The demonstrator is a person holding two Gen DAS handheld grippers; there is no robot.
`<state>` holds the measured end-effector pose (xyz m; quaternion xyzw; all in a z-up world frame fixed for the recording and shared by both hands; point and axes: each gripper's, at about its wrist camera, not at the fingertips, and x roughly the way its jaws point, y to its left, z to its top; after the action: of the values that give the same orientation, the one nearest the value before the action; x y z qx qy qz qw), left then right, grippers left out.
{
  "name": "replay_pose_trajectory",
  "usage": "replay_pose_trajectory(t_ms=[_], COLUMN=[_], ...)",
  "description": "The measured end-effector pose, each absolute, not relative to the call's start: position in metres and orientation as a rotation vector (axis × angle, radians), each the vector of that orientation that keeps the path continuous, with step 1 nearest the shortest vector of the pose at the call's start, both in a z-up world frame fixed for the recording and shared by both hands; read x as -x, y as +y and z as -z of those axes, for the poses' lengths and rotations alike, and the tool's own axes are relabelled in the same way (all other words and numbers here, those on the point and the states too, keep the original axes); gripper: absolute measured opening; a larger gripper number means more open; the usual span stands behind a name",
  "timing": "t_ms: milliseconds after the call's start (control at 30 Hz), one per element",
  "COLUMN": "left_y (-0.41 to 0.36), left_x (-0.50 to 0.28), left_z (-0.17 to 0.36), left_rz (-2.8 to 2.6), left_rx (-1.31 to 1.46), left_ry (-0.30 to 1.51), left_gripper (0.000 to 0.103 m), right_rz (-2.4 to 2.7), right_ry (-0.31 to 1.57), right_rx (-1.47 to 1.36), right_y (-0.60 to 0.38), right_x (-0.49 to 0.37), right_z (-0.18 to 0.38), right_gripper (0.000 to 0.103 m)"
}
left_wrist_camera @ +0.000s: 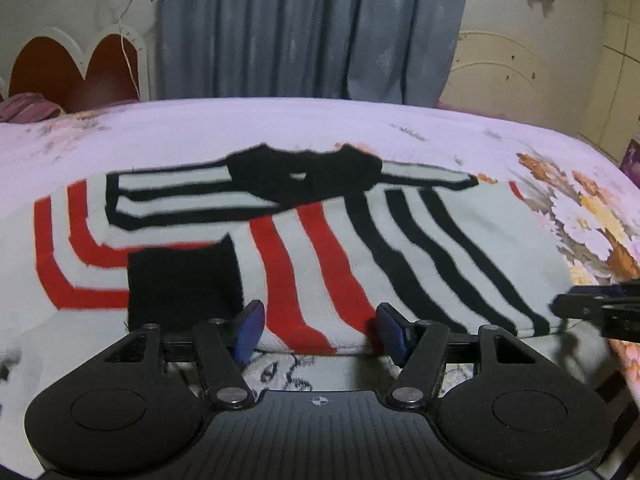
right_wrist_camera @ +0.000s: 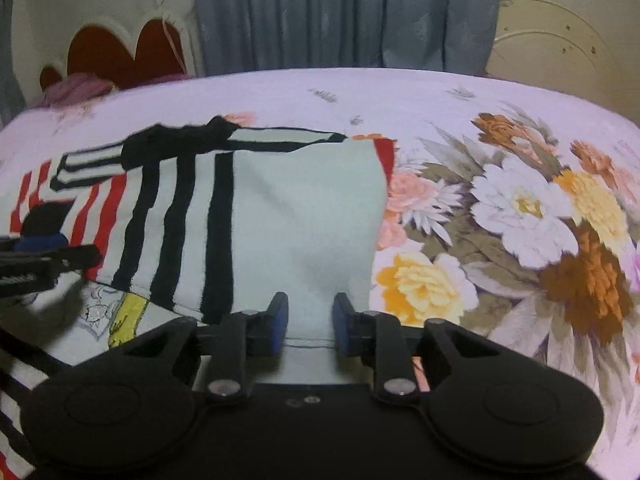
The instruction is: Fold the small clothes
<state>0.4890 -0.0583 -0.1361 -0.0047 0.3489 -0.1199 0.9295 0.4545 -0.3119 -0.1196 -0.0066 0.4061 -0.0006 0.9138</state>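
A striped sweater [left_wrist_camera: 320, 248] covers the middle of a floral bed sheet [right_wrist_camera: 520, 208], partly folded, with its black collar at twelve o'clock and a black cuff at nine o'clock of the left gripper [left_wrist_camera: 320, 328], whose jaws stand apart over the near hem. The right gripper [right_wrist_camera: 310, 320], jaws narrowly apart over the white hem, enters the left wrist view at three o'clock, blocking that side. Bare sheet lies open beyond the collar at twelve o'clock and across the flowers from one to four o'clock of the right gripper, up to the curtain [left_wrist_camera: 312, 28] and headboard [left_wrist_camera: 76, 64].
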Motion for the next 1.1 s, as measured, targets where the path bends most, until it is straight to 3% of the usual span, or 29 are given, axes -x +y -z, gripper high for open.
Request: replay_pose_trajectory(t_ms=[200,300,400,500,667,1000,1100], left_y=[-0.044,-0.031,-0.024,-0.019,-0.008,0.179,0.246], left_x=[-0.530,-0.545,-0.529,-0.530,-0.513,-0.445,-0.415], left_z=[0.137,0.140,0.125,0.149,0.138,0.131,0.137], left_rz=[0.160,0.136,0.134,0.123,0.086,-0.297,-0.438], left_rx=[0.024,0.058,0.037,0.021,0.004,0.332,0.460], left_ry=[0.716,0.762,0.666,0.773,0.682,0.640,0.604], left_gripper=[0.063,0.066,0.066,0.067,0.067,0.066,0.053], right_rz=[-0.039,-0.019,-0.028,-0.029,-0.031,0.018,0.023], right_ry=[0.751,0.823,0.796,0.813,0.792,0.766,0.783], right_rx=[-0.028,-0.031,-0.006,-0.017,0.010,-0.082,-0.093], right_y=[-0.298,-0.297,-0.290,-0.285,-0.274,-0.286,-0.284], right_x=[-0.509,-0.542,-0.539,-0.528,-0.513,-0.466,-0.461], right_z=[0.108,0.129,0.118,0.126,0.117,0.101,0.103], right_gripper=[0.033,0.032,0.033,0.036,0.036,0.036,0.037])
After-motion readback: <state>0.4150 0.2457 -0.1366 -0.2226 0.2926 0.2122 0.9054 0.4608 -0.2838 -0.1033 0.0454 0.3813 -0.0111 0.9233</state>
